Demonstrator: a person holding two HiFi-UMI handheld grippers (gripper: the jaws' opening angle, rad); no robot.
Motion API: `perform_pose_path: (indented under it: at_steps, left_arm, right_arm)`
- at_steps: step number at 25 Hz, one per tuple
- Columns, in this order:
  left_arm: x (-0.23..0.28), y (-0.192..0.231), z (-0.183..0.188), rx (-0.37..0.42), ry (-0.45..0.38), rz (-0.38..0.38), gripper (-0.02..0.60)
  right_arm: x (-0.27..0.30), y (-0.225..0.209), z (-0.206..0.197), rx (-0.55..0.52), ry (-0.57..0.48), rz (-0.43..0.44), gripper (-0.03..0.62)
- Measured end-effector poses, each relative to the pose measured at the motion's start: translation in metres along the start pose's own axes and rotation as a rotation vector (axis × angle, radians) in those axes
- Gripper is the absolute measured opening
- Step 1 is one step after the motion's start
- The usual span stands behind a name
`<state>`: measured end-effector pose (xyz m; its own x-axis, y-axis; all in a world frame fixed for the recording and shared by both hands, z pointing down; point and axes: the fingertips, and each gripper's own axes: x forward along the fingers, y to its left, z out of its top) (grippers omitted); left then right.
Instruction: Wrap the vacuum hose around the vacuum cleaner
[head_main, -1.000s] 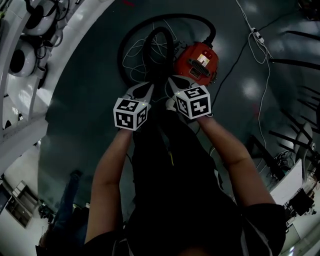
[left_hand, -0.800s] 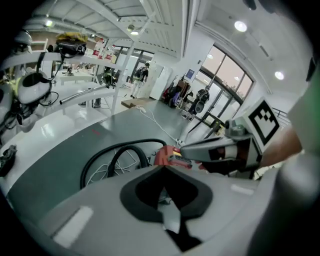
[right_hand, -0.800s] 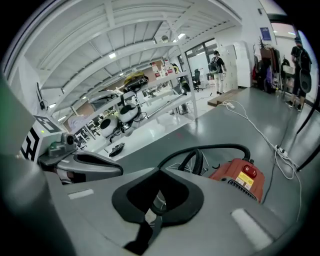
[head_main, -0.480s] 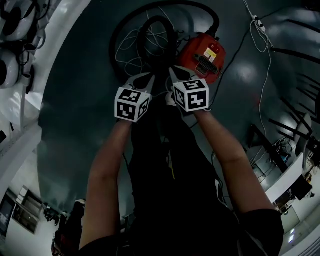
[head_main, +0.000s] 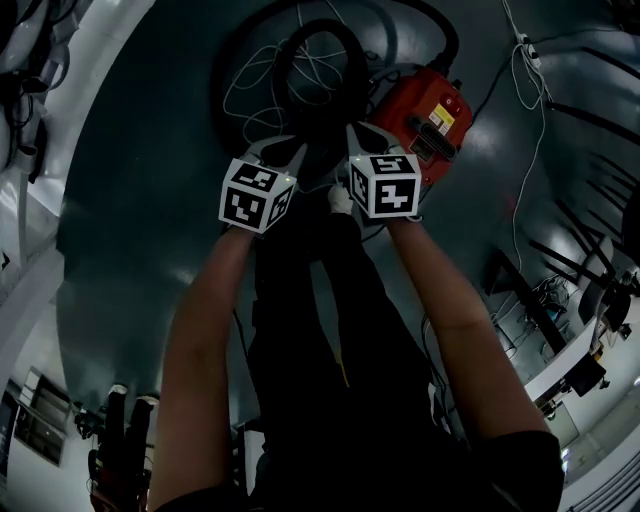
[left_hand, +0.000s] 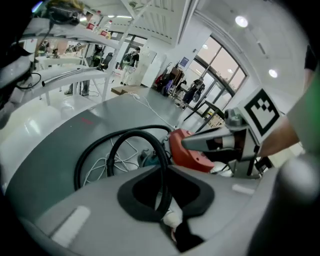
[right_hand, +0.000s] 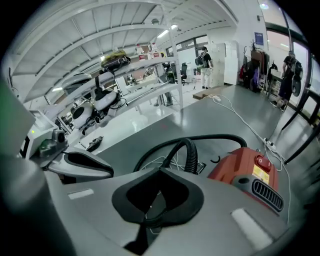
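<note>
From above, the person leans over the grey floor (head_main: 150, 200) with both arms stretched down. The left gripper (head_main: 287, 154) and the right gripper (head_main: 361, 140) sit side by side, pointing at the foot of a big loop of black vacuum hose (head_main: 352, 55). The hose lies loose on the floor beside the red vacuum cleaner (head_main: 425, 110), not wound round it, with a tangle of white cord (head_main: 245, 95) spread under the loop. In the left gripper view, that tool's jaws have just been opening and stand apart by only a slit. The ribbed hose shows through the gap in line with them, lying beyond, and I judge the pads are not pressing on it. The right gripper's tips hang just beside, in front of the red body. In the right gripper view the jaws are clenched tight on nothing. The hose arches up just past their tips, and the vacuum cleaner sits to the right with its vent and switch facing us. To my eye this is the reach for the hose, with the wrapping itself not begun. Next, the left jaws need to spread wide enough to take the thick hose. They can then close on it near the loop's foot and lift it clear of the cord toward the red body.
</note>
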<state>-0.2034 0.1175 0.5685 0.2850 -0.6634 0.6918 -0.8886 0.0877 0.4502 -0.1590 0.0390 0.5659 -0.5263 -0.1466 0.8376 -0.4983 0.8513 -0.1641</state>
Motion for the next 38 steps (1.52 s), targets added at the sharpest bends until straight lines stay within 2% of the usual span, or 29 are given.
perform_pose_path:
  at_steps: [7, 13, 22, 25, 32, 38]
  left_arm:
    - [0.05, 0.003, -0.017, -0.004, -0.012, -0.03, 0.06]
    - [0.085, 0.003, -0.018, -0.101, -0.078, -0.041, 0.074]
    - [0.114, 0.011, -0.022, -0.204, -0.144, -0.062, 0.092]
    - [0.119, 0.016, -0.024, -0.215, -0.167, -0.067, 0.101]
    - [0.135, 0.013, -0.033, -0.231, -0.193, -0.103, 0.167]
    - [0.14, 0.01, -0.028, -0.205, -0.289, -0.153, 0.173]
  right_arm:
    - [0.045, -0.018, 0.007, -0.032, 0.015, -0.055, -0.003]
    - [0.072, -0.038, 0.018, -0.045, 0.003, -0.105, 0.0]
    - [0.103, -0.057, 0.031, -0.055, 0.012, -0.123, 0.077]
    - [0.113, -0.061, 0.034, -0.076, 0.02, -0.125, 0.103]
    - [0.133, -0.078, 0.036, -0.127, 0.067, -0.151, 0.167]
    - [0.147, -0.087, 0.04, -0.144, 0.08, -0.189, 0.2]
